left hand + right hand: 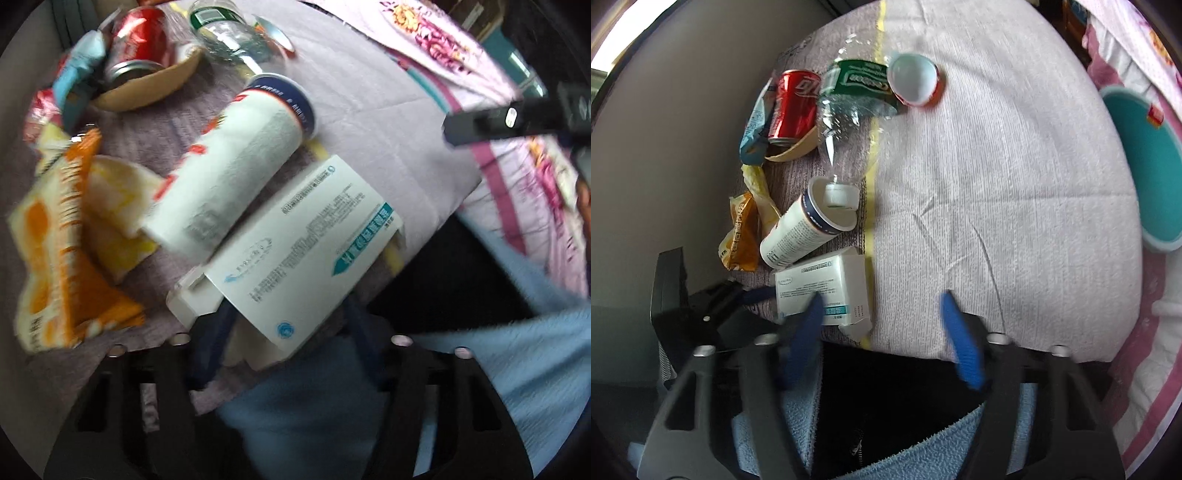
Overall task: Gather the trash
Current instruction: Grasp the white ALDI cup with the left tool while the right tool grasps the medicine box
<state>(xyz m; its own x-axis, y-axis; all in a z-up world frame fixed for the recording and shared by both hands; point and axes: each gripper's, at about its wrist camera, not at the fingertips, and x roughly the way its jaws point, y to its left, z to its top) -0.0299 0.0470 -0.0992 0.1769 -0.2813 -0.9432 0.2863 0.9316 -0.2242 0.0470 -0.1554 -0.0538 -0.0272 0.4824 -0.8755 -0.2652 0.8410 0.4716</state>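
Note:
A white medicine box lies at the near edge of a grey bedspread. My left gripper is open, its blue fingers on either side of the box's near end. The box also shows in the right wrist view. A white paper cup lies on its side just beyond the box. A red can, a crushed clear bottle, and orange and blue wrappers lie further off. My right gripper is open and empty above the bed's edge.
A small white and red cup lies beyond the bottle. A teal round tray sits at the right on a pink floral sheet. A grey wall borders the trash on the left. My light blue sleeve is near.

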